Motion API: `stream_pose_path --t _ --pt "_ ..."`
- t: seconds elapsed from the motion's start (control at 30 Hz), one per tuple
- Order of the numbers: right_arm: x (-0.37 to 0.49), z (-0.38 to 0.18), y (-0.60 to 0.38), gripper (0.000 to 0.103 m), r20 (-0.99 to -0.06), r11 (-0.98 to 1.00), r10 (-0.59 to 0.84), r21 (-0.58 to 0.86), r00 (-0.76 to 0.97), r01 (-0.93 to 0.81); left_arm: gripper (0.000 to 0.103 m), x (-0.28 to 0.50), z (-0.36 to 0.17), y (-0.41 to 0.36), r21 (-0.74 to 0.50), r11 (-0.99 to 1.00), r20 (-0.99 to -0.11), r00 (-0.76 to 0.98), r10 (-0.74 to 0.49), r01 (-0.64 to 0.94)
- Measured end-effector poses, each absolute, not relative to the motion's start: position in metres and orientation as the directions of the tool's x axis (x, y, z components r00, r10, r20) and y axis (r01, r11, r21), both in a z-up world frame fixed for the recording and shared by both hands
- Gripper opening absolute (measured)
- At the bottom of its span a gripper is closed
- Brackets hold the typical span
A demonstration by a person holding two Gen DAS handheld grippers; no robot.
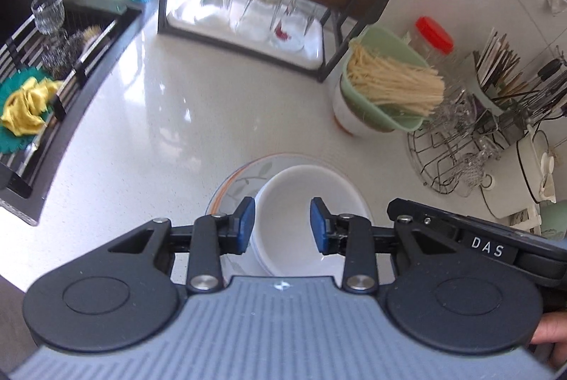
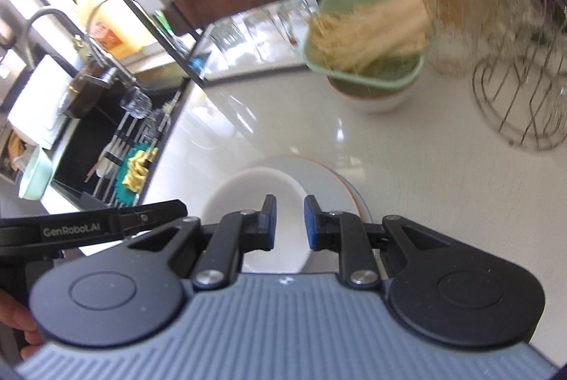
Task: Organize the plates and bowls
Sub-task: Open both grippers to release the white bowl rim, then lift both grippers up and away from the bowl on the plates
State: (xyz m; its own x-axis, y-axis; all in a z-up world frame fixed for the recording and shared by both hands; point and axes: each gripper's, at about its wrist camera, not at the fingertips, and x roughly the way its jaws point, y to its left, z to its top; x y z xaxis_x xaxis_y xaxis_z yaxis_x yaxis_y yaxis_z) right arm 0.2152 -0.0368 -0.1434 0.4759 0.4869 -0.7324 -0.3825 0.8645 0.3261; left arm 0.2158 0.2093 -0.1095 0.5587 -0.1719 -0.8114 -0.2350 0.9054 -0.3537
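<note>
A white bowl (image 1: 290,199) sits on a leaf-patterned plate with an orange rim (image 1: 237,181) on the pale counter. My left gripper (image 1: 282,225) hovers just above the bowl, open, with nothing between its blue pads; its left pad is over the bowl's rim. The right wrist view shows the same white bowl (image 2: 248,192) on the plate (image 2: 326,178). My right gripper (image 2: 290,222) hangs over the bowl's right side with its jaws a narrow gap apart and empty. Each gripper's black body shows at the edge of the other's view.
A dark dish rack with a white tray (image 1: 315,50) of upturned glasses stands behind. A green basket of noodles (image 1: 386,85) sits on a white bowl, beside a red-lidded jar (image 1: 434,36) and a wire glass stand (image 1: 457,160). The sink (image 1: 53,68) lies left.
</note>
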Motion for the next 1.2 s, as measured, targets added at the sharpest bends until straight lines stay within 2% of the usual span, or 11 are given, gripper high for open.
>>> stream_pose_path --t 0.27,0.6,1.2 --pt "0.184 -0.099 -0.061 0.021 -0.661 0.846 0.523 0.327 0.538 -0.421 0.039 0.177 -0.053 0.185 -0.328 0.925 -0.738 0.663 -0.126 -0.189" --pt "0.146 -0.059 -0.099 0.021 -0.530 0.853 0.519 0.267 0.670 -0.449 0.039 0.132 -0.025 0.156 -0.300 0.931 -0.693 0.718 -0.062 -0.209" --pt "0.046 -0.054 -0.137 0.021 -0.481 0.822 0.559 0.218 0.676 -0.525 0.039 0.011 -0.010 0.098 -0.220 0.940 -0.696 0.717 0.036 -0.261"
